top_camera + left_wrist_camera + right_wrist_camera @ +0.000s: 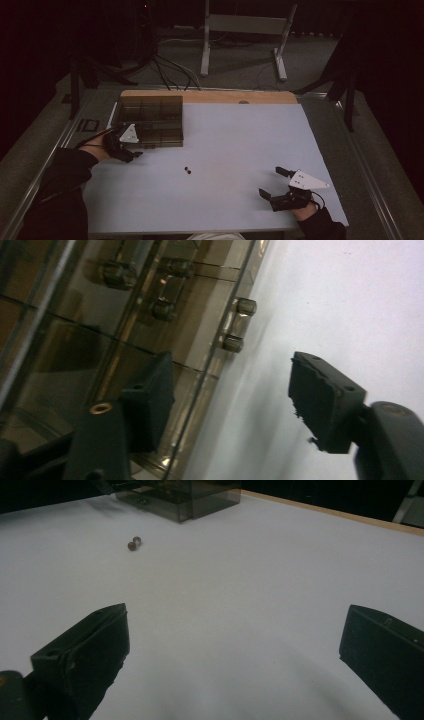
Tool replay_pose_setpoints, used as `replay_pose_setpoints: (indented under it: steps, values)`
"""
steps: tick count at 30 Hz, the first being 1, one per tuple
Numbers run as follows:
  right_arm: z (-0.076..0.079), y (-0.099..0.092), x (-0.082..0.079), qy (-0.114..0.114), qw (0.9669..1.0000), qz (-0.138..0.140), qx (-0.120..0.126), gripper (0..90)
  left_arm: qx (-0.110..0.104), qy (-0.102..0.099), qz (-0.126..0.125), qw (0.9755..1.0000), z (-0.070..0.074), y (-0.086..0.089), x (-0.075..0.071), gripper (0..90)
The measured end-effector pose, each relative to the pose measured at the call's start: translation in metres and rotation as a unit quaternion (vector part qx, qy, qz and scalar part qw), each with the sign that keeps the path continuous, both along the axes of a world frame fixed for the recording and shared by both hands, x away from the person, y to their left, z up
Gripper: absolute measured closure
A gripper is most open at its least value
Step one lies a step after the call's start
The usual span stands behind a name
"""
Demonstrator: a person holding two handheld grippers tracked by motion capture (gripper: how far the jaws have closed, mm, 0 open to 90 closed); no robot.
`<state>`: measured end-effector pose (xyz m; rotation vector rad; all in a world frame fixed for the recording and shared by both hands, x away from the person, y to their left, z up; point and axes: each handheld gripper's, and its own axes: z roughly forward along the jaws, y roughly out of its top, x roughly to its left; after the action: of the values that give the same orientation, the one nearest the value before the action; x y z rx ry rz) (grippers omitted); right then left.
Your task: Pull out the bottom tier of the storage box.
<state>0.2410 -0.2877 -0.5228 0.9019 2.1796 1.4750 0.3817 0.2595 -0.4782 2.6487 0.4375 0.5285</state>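
Your left gripper [131, 150] sits at the near front edge of the smoked compartment box [150, 120], jaws spread. In the left gripper view one jaw lies over the box's clear wall [100, 330] and the other hangs over bare table [350, 300] — nothing is between them. My judgement is that you are placed to steady the box or work its front latches [239, 324], which sit just ahead of that jaw line; whether the jaw over the box touches it, I cannot tell.

Your right gripper [276, 182] rests low over the table's near right portion, jaws held wide apart and gripping nothing. In the right gripper view the two small dark beads [133, 543] lie well ahead of it and to the left of its line, touching or nearly touching each other. The box stands farther off beyond them.

From above, the beads [187, 170] lie on open table between your two grippers, nearer the left one and just clear of the box front. I judge them to be the work in hand — awaiting pick-up into a compartment.

No brand, label or legible writing can be made out on the box, the grippers or the table.
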Motion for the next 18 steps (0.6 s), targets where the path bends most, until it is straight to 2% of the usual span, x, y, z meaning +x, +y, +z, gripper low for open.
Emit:
replay_pose_setpoints:
  steps: [2,4,5,8,13,16,18]
  values:
    - [0.0,0.0,0.0,0.0,1.0,0.0,0.002,0.1,0.012,-0.004,-0.011,0.9999,-0.001,0.001,0.002,46.1]
    - [0.0,0.0,0.0,0.002,1.0,0.0,0.0,0.1,0.022,0.003,-0.028,0.9994,-0.001,0.002,0.005,53.2]
    - [0.0,0.0,0.0,0.001,1.0,0.0,0.0,0.1,0.035,0.0,-0.036,0.9987,-0.001,0.002,0.007,55.2]
    - [0.0,0.0,0.0,0.0,1.0,0.0,0.002,0.1,0.036,-0.004,-0.066,0.9972,-0.001,0.005,0.012,63.1]
    - [0.0,0.0,0.0,0.001,1.0,0.0,0.002,0.1,0.054,-0.008,-0.081,0.9953,0.0,0.005,0.018,68.8]
    - [0.0,0.0,0.0,0.002,1.0,0.0,0.0,0.1,0.065,0.007,-0.077,0.9949,-0.002,0.005,0.023,71.4]
    - [0.0,0.0,0.0,0.0,1.0,0.001,0.001,0.1,0.065,0.02,-0.073,0.995,-0.003,0.005,0.026,71.8]
